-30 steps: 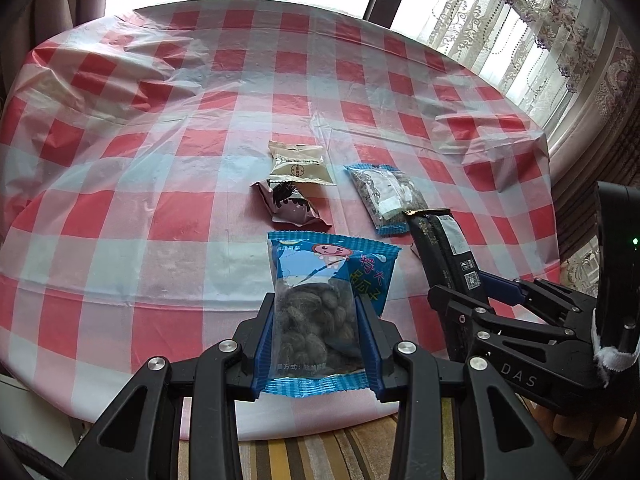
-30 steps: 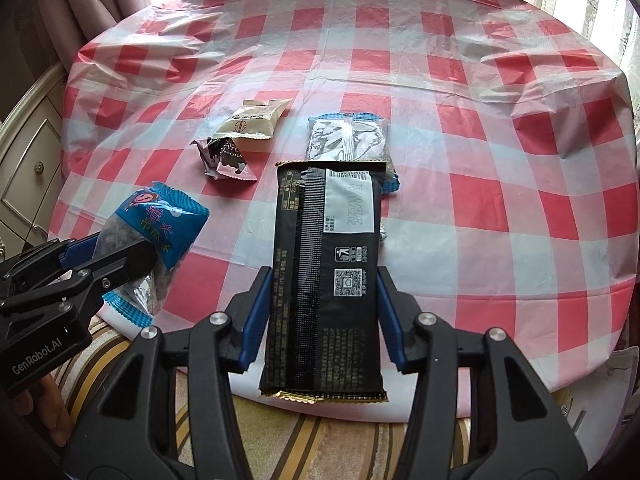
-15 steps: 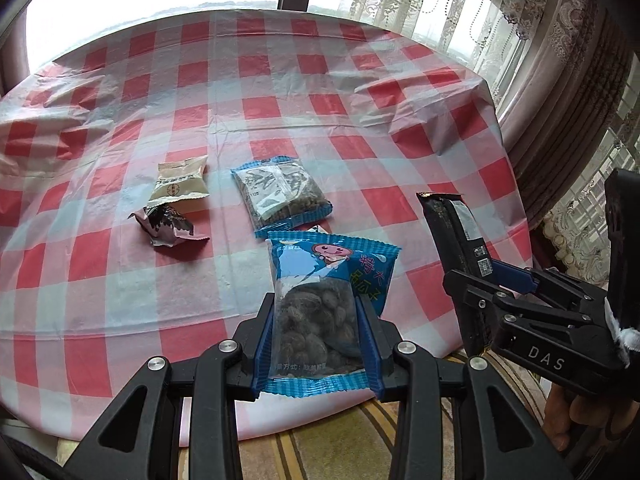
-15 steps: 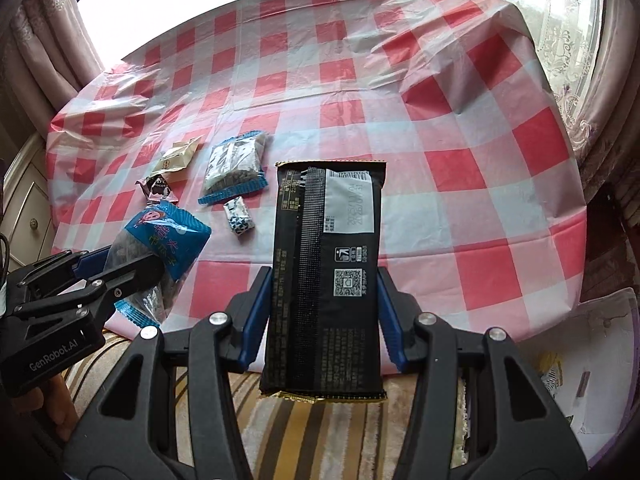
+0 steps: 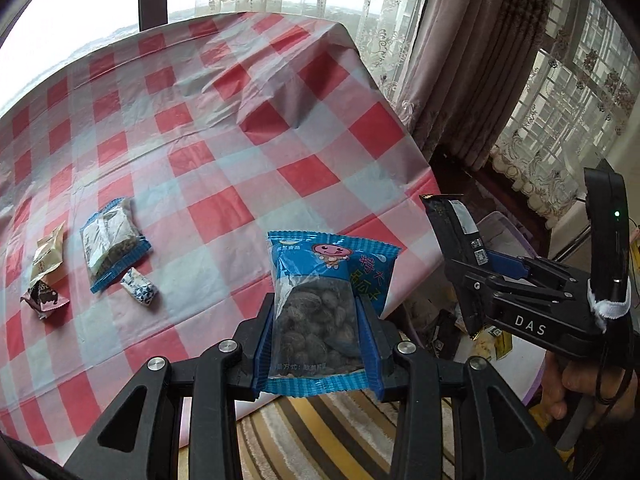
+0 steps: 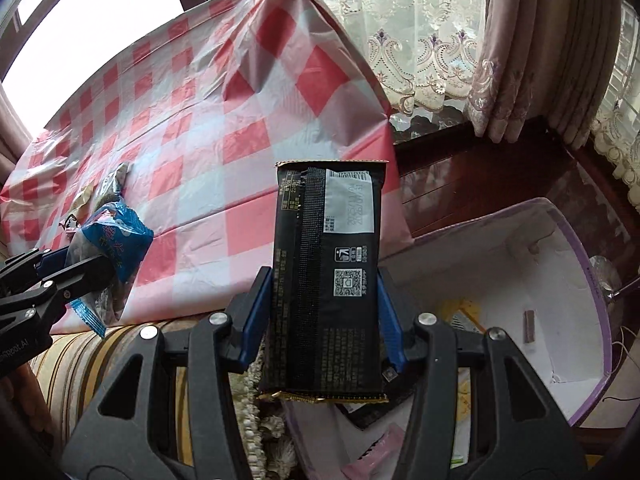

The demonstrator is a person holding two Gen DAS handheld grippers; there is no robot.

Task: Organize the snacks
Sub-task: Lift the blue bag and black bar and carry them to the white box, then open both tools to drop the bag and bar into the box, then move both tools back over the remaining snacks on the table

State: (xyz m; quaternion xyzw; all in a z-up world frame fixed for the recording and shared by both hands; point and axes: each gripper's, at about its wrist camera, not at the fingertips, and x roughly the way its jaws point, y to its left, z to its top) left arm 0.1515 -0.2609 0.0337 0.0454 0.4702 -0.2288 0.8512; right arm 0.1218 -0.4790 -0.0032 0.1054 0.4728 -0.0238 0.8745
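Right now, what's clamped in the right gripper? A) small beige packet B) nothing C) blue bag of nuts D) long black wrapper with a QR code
D: the right gripper has its blue pads pressed on both sides of the black wrapper; the blue bag of nuts sits in the left gripper.

The surface [image 5: 224,128] wears a red-and-white checked cloth. In my left jaws sits a blue packet [image 5: 320,304] with a pink cartoon face, yellow lettering and a clear window on dark brown nuts. My right jaws, padded in blue, hold a black wrapper [image 6: 326,276] with a white label, white print and gold edges. On the cloth lie a blue-edged clear pack [image 5: 110,242], a beige packet [image 5: 46,256], a pink-and-brown wrapper [image 5: 42,300] and a blue-and-white candy [image 5: 139,287]. The box [image 6: 576,264] is white with a lilac rim; the rug [image 5: 320,432] is striped brown, yellow and cream.
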